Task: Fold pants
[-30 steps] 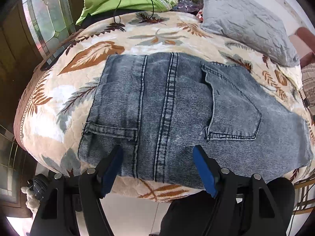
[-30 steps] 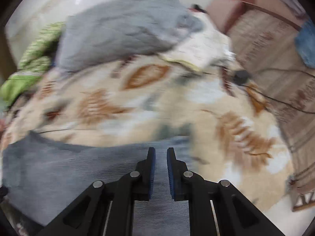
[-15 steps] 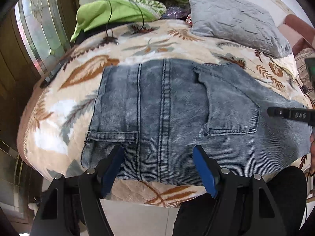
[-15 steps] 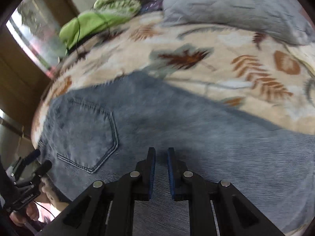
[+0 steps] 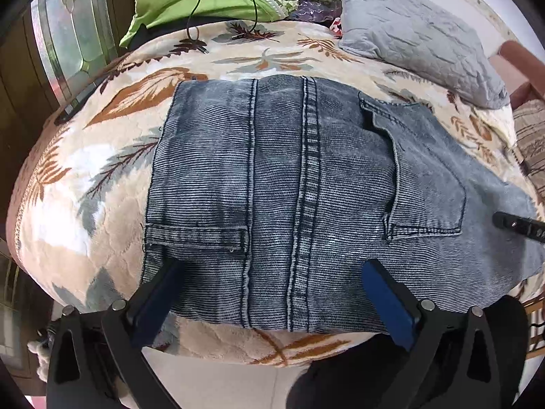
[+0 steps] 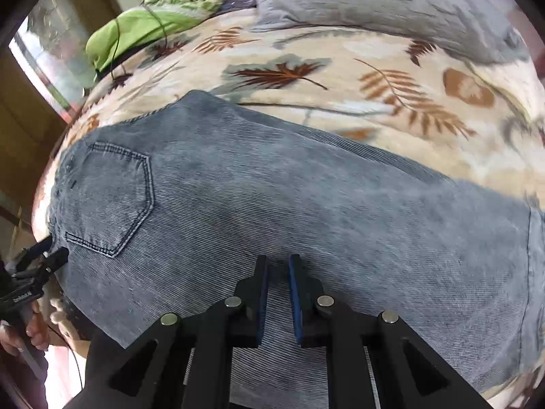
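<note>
Grey-blue denim pants [image 5: 306, 187] lie flat on a leaf-patterned bedspread [image 5: 85, 177], waistband end near me, a back pocket [image 5: 425, 184] facing up. My left gripper [image 5: 272, 276] is wide open, its blue pads over the near waistband edge, empty. In the right wrist view the pants [image 6: 272, 204] stretch across the bed with the pocket [image 6: 112, 197] at left. My right gripper [image 6: 277, 266] is nearly closed with a narrow gap, just above the leg fabric, holding nothing. Its black tip [image 5: 517, 226] shows at the right of the left view.
A grey pillow [image 5: 415, 34] and green bedding [image 5: 204, 0] with a black cable lie at the far end of the bed. A window with a wooden frame [image 5: 68, 34] stands left. The floor shows below the bed's near edge.
The right gripper swung from the far bedspread back over the pants leg, staying nearly closed. The left gripper stayed open at the waistband, shifting slightly.
</note>
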A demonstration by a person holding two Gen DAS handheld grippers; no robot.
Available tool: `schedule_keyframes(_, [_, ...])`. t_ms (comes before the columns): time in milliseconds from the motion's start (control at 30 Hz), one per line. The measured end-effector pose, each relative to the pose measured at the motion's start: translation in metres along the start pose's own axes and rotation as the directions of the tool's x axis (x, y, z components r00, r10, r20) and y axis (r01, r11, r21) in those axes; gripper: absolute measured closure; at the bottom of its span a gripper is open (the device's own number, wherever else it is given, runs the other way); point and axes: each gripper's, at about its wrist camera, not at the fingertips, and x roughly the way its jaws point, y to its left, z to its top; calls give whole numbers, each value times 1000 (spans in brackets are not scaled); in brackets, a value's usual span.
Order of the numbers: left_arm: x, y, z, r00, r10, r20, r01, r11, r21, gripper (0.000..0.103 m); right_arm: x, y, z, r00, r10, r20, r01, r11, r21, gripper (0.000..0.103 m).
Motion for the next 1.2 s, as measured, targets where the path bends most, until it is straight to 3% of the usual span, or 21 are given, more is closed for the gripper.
schedule_keyframes(100, [-1,1,-1,1000,-7,4,7,1000,0,0,3,-5,4,1000,11,-17,-10,999,52,88])
schedule_keyframes(333, [0,-2,-4,1000,-13,-18,14,998,58,0,6,12,5,997,-80,-16,80,997,-8,88])
schedule_keyframes(633, [0,0,-1,999,-32,-34,34,996,80,0,8,6,10,997,-48,-52,51,997,61,86])
schedule_keyframes(700, [-2,1,0,999,-32,-38,35,996,86,0,9,4,11,998,-20,-53,24,997,68,81])
schedule_keyframes(733, [-4,2,1,999,-28,-40,31,996,83,0,9,5,11,999,4,-52,-1,998,66,70])
schedule_keyframes(767, [-6,2,2,999,-24,-39,27,997,79,0,9,7,11,997,50,-51,-47,997,56,48])
schedule_keyframes(800, [-8,2,4,999,-16,-34,19,997,75,0,10,12,12,993,105,-55,-103,994,36,35])
schedule_keyframes(833, [-11,2,4,1000,-10,-28,12,997,74,0,11,19,12,992,107,-64,-106,994,11,21])
schedule_keyframes(933, [-20,2,9,1000,11,1,-11,997,76,0,15,47,11,997,-29,-77,18,991,-133,20])
schedule_keyframes(967, [-24,2,10,1000,16,9,-17,997,77,0,15,52,10,997,-36,-71,25,988,-152,20])
schedule_keyframes(1067, [-36,-1,12,999,18,41,-22,996,83,0,2,57,15,999,31,-17,-33,991,-128,20])
schedule_keyframes(1200, [-50,-15,12,997,9,79,-19,993,120,0,-20,57,32,996,54,66,-48,994,-97,20])
